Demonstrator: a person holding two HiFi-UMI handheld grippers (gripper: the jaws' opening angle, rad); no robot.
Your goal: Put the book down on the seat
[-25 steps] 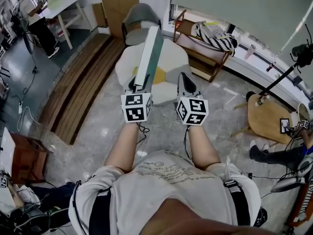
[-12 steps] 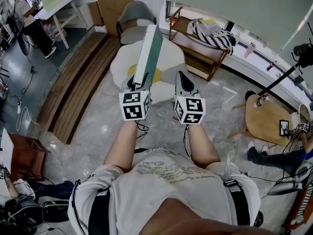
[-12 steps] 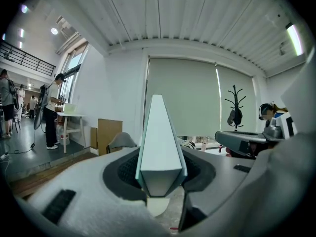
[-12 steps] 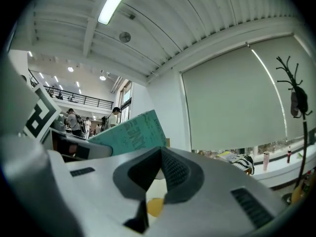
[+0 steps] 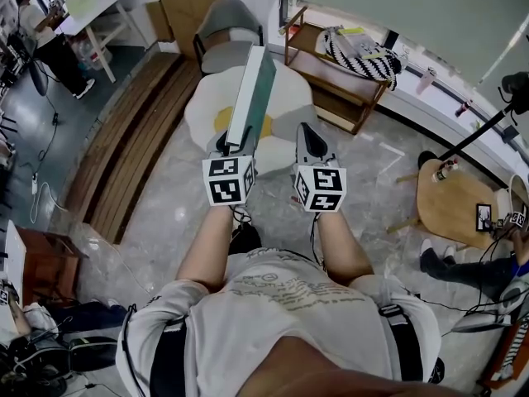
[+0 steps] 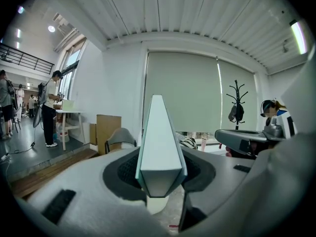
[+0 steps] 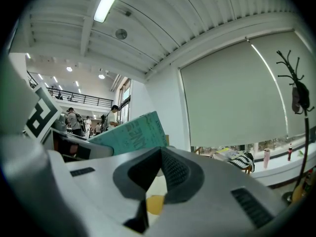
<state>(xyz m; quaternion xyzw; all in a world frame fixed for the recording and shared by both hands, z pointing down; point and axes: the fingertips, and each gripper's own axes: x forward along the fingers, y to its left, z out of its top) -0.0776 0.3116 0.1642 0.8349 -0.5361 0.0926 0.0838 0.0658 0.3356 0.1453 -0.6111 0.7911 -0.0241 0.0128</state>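
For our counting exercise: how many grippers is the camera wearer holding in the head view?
2. The left gripper, centre left, is shut on the upright teal book; the right gripper, just beside it, is shut and empty. Neither is hidden.

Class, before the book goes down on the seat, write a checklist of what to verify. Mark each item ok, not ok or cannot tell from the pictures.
1. Left tongs grip the book: ok, pads press both covers.
2. Right tongs free: ok, shut with nothing between.
3. Book lies flat: not ok, it stands on edge.
4. Egg-shaped seat in front: ok, its visible top is bare.
5. Book on the seat: not ok, held in the air.
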